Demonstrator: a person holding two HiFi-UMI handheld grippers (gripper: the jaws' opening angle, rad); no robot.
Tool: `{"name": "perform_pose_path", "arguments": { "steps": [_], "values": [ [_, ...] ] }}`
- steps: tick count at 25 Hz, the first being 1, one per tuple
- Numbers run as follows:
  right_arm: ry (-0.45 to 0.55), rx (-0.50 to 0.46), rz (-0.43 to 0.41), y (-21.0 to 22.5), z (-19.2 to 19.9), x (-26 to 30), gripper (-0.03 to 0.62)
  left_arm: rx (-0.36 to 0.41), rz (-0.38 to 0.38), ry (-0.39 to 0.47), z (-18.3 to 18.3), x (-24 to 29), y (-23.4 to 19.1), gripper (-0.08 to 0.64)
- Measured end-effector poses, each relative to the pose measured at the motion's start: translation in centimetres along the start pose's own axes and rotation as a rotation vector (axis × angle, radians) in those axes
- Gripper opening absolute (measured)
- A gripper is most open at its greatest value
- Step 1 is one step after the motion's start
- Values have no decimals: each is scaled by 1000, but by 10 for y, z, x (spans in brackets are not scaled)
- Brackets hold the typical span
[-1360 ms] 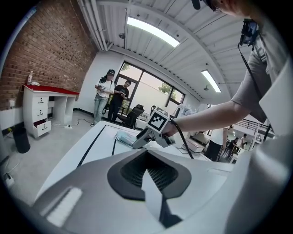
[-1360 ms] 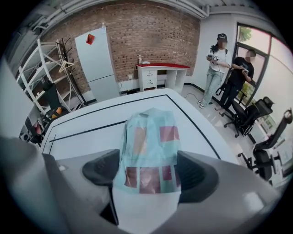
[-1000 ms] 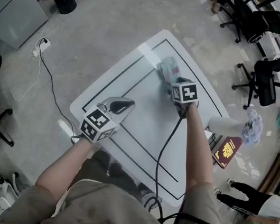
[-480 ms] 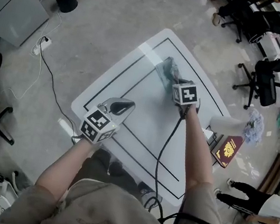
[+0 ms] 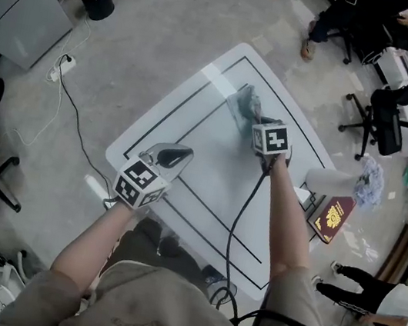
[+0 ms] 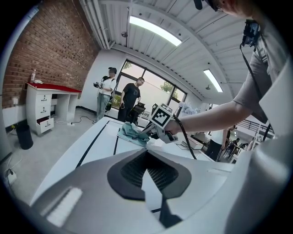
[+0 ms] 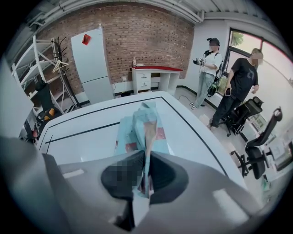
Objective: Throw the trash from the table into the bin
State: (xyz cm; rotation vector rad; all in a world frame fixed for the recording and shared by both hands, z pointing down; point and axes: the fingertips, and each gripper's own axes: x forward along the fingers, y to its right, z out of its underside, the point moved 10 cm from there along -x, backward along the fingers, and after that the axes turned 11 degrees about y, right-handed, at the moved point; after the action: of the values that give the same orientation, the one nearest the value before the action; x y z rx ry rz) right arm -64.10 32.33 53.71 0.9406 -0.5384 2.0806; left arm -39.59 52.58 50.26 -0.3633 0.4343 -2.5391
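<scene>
The right gripper [image 7: 145, 137], its jaws having just been closing, pinches the crumpled teal wrapper [image 7: 142, 119] by its near edge, while the rest of the wrapper lies ahead of the jaws on the white table [image 5: 206, 194] near its far corner. The left gripper [image 6: 147, 153] hangs over the table's near side with its jaws pressed together and empty. A black bin [image 5: 97, 1] stands on the floor, well apart from the table.

A crumpled teal wrapper [image 5: 244, 101] rests on the white table [image 5: 211, 169].
</scene>
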Motion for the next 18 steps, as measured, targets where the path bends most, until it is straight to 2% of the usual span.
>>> {"name": "perform_pose_path", "arguments": {
  "steps": [10,18],
  "values": [
    [123,-4,3,-8,-16,-54,28,20,-10,18,-21,-9,7,0],
    [324,-18,27,-20,-39,-158,28,80,24,62,-63,-13,31,0]
  ]
}}
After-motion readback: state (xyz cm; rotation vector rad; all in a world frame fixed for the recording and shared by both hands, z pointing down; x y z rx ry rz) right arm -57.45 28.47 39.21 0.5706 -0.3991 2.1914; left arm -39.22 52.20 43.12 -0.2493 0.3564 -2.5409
